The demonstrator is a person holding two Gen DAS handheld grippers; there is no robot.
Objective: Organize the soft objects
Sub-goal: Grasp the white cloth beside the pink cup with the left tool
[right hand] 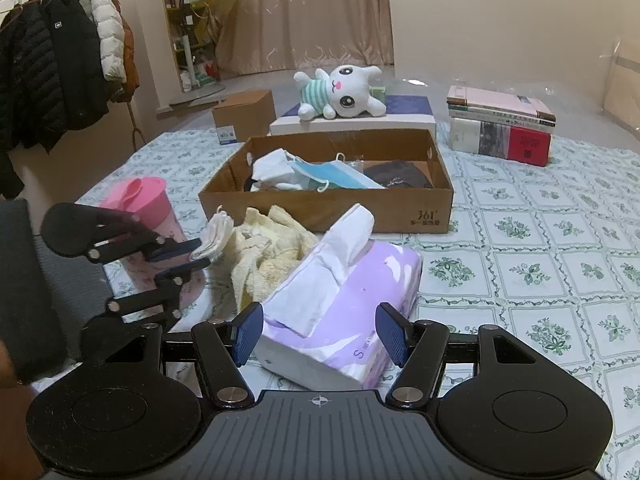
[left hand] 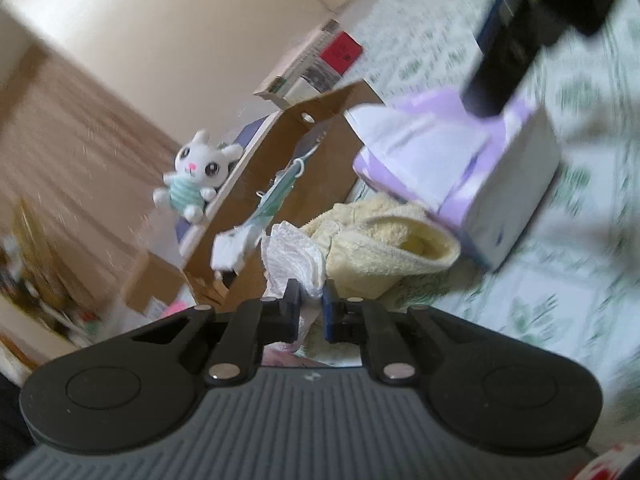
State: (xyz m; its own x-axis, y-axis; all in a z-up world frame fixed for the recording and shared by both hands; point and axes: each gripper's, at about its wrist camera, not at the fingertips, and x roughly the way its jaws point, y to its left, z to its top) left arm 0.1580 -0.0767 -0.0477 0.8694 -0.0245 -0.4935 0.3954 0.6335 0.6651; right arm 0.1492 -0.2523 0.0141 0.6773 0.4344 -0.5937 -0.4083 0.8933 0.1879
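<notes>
Crumpled white paper tissue (left hand: 294, 258) was pinched between the narrow fingers of the left gripper (left hand: 310, 300), held just off the pale yellow terry towel (right hand: 268, 252) near the front wall of the brown cardboard box (right hand: 400, 210), likely staged for dropping in with the blue face mask (right hand: 340, 176) and white cloth already inside. Right gripper (right hand: 318, 334) had its fingers spread wide on either side of the purple-and-white soft tissue pack (right hand: 360, 292) on the floral green-and-white sheet (right hand: 540, 264), not visibly touching it, probably lined up to take it next. White plush rabbit (right hand: 344, 94) lay on the flat box past the cardboard box's far wall, untouched.
</notes>
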